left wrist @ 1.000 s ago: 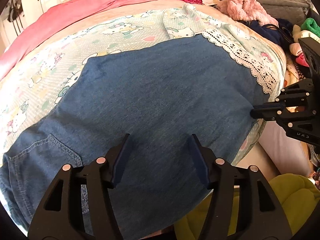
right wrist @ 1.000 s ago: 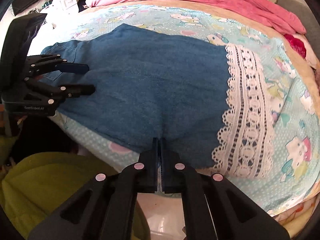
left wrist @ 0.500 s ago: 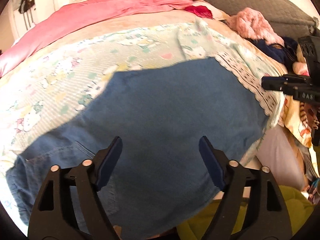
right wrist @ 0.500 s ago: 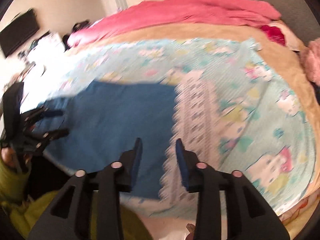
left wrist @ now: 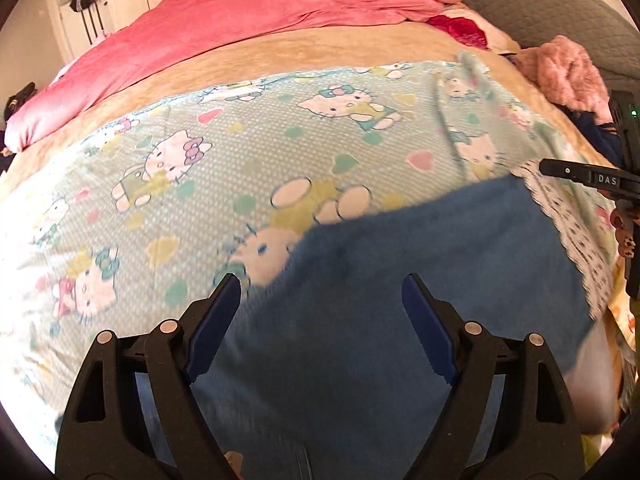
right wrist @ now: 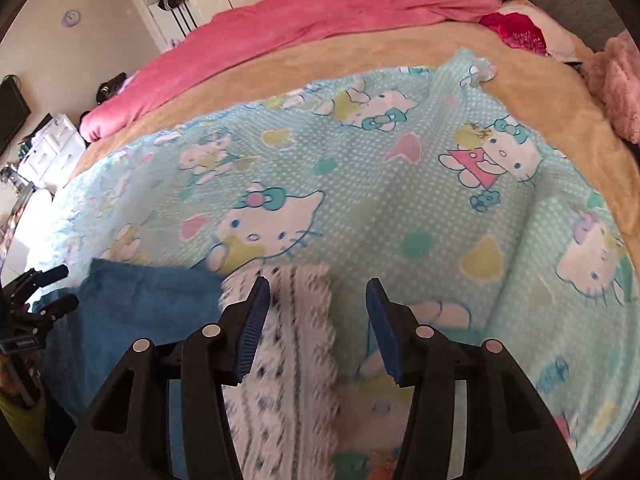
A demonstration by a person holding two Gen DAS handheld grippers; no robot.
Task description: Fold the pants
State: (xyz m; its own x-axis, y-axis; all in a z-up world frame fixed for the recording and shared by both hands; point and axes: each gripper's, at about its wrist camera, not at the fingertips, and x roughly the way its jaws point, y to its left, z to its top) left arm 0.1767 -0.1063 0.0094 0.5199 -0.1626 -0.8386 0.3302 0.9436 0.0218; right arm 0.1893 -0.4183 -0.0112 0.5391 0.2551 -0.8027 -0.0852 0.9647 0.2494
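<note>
Pants (left wrist: 400, 300) flat on cartoon-print blanket (left wrist: 240, 152), lace hem (right wrist: 296, 340) rightmost.

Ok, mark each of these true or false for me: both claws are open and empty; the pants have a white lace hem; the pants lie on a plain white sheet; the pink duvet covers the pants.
1. Both claws are open and empty. True: the left claw and the right claw have just been opening, with nothing gripped between them.
2. The pants have a white lace hem. True.
3. The pants lie on a plain white sheet. False: they lie on a light blue cartoon-cat blanket.
4. The pink duvet covers the pants. False: it is bunched along the far side of the bed, apart from them.
</note>
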